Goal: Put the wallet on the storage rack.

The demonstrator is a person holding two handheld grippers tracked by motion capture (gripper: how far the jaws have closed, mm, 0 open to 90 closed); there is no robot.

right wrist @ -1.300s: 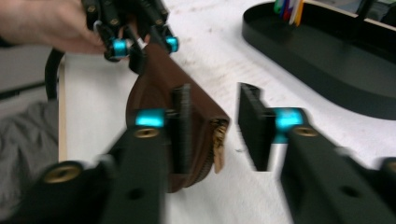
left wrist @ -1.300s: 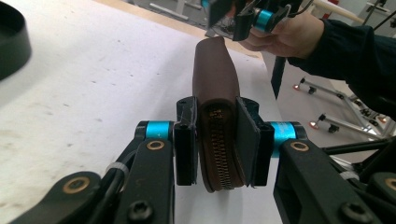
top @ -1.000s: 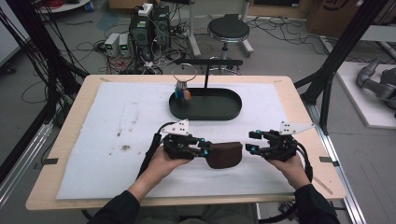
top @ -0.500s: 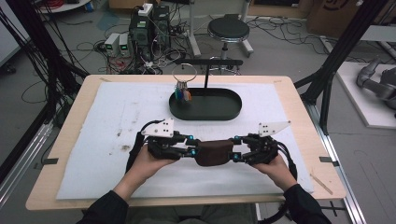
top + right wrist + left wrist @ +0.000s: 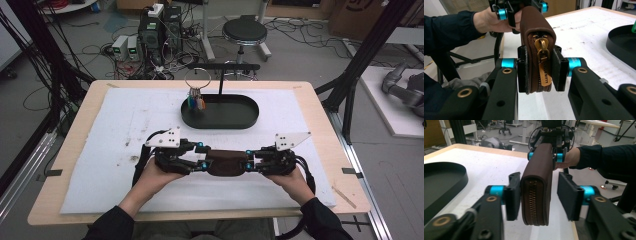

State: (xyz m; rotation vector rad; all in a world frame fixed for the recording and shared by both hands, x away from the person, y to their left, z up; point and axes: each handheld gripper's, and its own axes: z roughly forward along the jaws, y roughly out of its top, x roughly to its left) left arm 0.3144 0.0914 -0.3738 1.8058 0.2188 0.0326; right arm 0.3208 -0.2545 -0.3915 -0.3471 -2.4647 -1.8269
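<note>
Left tongs (image 5: 539, 195) just opened off wallet (image 5: 226, 162)

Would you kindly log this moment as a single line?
right gripper: shut on brown zip wallet | left gripper: jaws just opened, one pad clear of wallet | wallet lifted between both, near black tray

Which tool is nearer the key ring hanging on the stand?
Left. The left tool sits below the key ring, at the wallet's left end; the right tool is farther right.
</note>
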